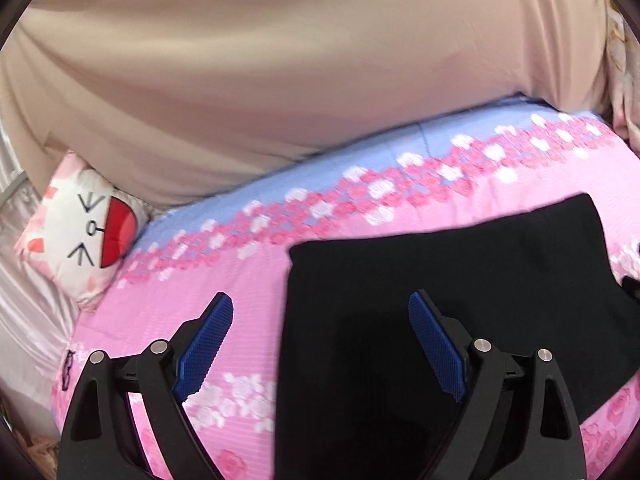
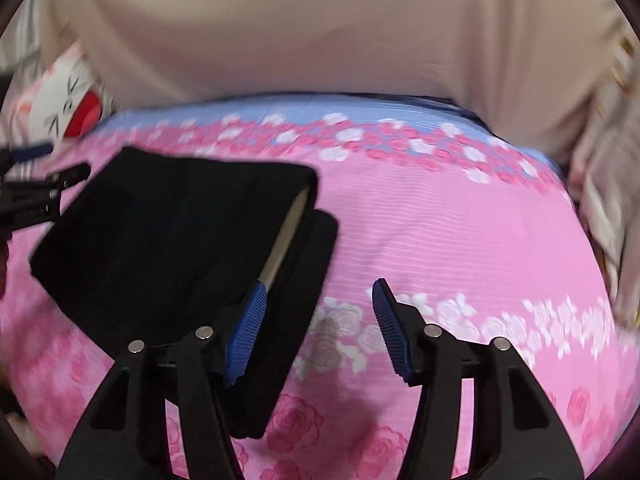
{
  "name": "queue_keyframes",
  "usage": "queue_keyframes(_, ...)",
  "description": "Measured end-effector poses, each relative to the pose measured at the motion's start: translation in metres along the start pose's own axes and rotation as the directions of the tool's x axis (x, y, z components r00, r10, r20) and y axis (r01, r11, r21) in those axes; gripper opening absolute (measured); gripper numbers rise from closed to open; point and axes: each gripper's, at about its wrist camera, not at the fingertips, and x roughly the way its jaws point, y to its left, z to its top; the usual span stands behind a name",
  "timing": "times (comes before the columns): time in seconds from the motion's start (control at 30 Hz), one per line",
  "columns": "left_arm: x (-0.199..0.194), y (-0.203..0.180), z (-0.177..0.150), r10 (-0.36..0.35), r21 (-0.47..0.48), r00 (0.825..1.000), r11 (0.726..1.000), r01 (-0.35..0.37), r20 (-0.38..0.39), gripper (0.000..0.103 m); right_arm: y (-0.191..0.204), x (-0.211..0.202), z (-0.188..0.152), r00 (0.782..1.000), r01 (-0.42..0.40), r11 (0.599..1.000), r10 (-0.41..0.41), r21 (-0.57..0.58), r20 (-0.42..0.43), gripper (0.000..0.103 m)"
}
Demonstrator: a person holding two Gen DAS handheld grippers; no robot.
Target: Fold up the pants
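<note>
Pants folded on bedspread | cat pillow nearby | both jaws wide, empty

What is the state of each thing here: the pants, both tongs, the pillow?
Black pants: folded into a compact stack, lying flat on the pink floral bedspread.
Left tongs: open, holding nothing.
Right tongs: open, holding nothing.
Cat-face pillow: resting at the bed's edge.

Black plastic left tool, right tool, blue ribbed pads, silver screws
</note>
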Motion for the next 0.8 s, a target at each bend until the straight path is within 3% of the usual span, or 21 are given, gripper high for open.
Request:
queue_keyframes(0.07,0.008,-0.004,-0.005,-0.008,0.004,1.000,1.000,0.008,-0.028,0.087,0.007,-0.002,0.000,1.000,-0.021,0.999,0.021,-0.049,0.011,0.053)
queue_keyframes(0.17,0.015,-0.012,-0.013,0.000,0.015,0.998,1.000,0.001,-0.062,0.087,0.005,-0.008,0.001,0.987,-0.161,0.986,0.162,-0.043,0.012,0.053)
queue_keyframes(0.23,0.022,-0.016,-0.018,-0.001,0.017,0.996,1.000,0.003,-0.089,0.087,0.001,-0.002,0.003,0.953,-0.302,0.953,0.302,-0.001,-0.020,0.053)
queue_keyframes(0.3,0.029,-0.020,-0.023,-0.005,0.020,0.993,1.000,0.007,-0.114,0.087,-0.003,0.008,0.006,0.902,-0.428,0.902,0.431,0.057,-0.039,0.053)
queue_keyframes(0.4,0.032,-0.024,-0.028,0.003,0.033,0.993,0.999,0.001,-0.121,0.087,-0.009,0.019,0.007,0.844,-0.529,0.843,0.535,0.101,-0.048,0.053)
queue_keyframes(0.57,0.035,-0.027,-0.031,0.017,0.052,0.993,0.999,-0.012,-0.113,0.088,-0.012,0.034,0.013,0.843,-0.524,0.848,0.530,0.084,-0.094,0.051)
queue_keyframes(0.73,0.035,-0.028,-0.032,0.031,0.053,0.993,0.998,-0.025,-0.111,0.088,-0.005,0.048,0.028,0.795,-0.585,0.808,0.589,0.074,-0.146,0.054)
queue_keyframes(0.8,0.034,-0.028,-0.030,0.028,0.050,0.993,0.999,-0.022,-0.114,0.088,-0.001,0.050,0.029,0.775,-0.610,0.789,0.613,0.067,-0.158,0.043)
